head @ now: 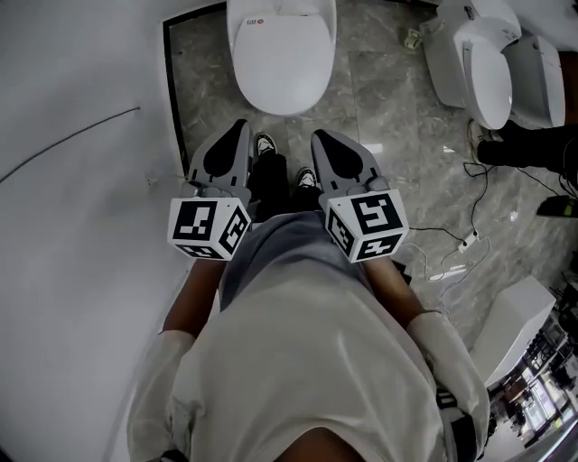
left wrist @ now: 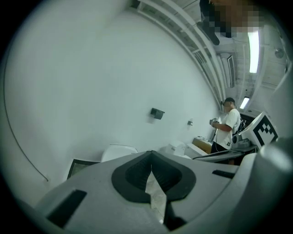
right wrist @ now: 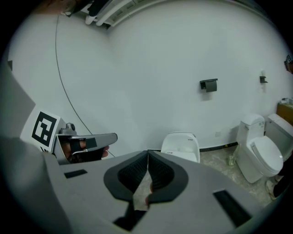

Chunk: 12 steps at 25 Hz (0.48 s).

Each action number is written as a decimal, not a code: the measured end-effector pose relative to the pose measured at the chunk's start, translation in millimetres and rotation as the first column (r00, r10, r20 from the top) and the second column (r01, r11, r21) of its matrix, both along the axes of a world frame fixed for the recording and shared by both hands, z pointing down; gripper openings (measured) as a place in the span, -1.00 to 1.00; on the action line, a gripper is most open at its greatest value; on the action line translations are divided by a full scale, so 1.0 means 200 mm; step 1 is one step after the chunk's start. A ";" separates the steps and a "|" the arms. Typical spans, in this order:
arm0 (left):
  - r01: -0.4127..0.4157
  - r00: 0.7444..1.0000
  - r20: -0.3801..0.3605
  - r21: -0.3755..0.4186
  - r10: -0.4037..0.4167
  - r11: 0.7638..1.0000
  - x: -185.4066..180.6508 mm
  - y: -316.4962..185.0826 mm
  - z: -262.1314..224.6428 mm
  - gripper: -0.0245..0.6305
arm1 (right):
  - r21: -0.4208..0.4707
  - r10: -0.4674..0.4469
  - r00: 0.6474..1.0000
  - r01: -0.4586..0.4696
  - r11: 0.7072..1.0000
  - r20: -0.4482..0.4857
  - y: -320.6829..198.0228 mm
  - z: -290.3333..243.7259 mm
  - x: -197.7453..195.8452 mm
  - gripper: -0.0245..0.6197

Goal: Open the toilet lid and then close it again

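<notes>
— So, in the head view, which step is in hand?
— The approach, by the look of it. The toilet (head: 271,23) stands at the top of the frame with its lid (head: 282,72) down flat, well apart from both tools. The left gripper (head: 237,128) and right gripper (head: 322,137) are held side by side before the person's body, pointing toward the bowl, above the shoes (head: 265,144).
— And the left gripper view?
— Its jaws meet at the tips with nothing between them; only floor shows through the gap behind. The toilet (left wrist: 118,151) sits low beyond them, against the wall (left wrist: 91,82).
— The right gripper view?
— Much the same: jaws together, empty. The toilet (right wrist: 181,145) lies past the tips, lid closed, and the left gripper (right wrist: 87,142) shows off to one side. Other toilets (right wrist: 261,155) stand further right, not faced.
— So opening has not begun?
— Likely not. The next move calls for coming closer and lower, then either slipping a tip under the lid's front edge or parting the jaws to pinch it. After that the lid swings up toward the wall, gently.
</notes>
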<state>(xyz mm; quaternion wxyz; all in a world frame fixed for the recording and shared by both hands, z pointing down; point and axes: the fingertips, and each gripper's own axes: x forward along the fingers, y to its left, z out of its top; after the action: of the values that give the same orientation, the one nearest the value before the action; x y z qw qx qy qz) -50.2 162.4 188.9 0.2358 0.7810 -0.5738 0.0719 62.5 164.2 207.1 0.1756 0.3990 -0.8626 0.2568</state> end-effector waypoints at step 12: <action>-0.117 0.992 -0.054 -0.128 0.111 0.985 -0.23 -0.30 0.30 -0.91 | -0.107 0.067 0.998 -0.068 0.992 -0.015 -0.21 0.22 -0.37 -0.89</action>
<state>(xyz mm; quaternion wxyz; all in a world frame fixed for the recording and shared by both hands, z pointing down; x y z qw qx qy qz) -96.4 102.1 248.5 0.2952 0.7969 -0.5166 0.1047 -12.4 121.9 250.2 0.1930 0.4195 -0.8324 0.3063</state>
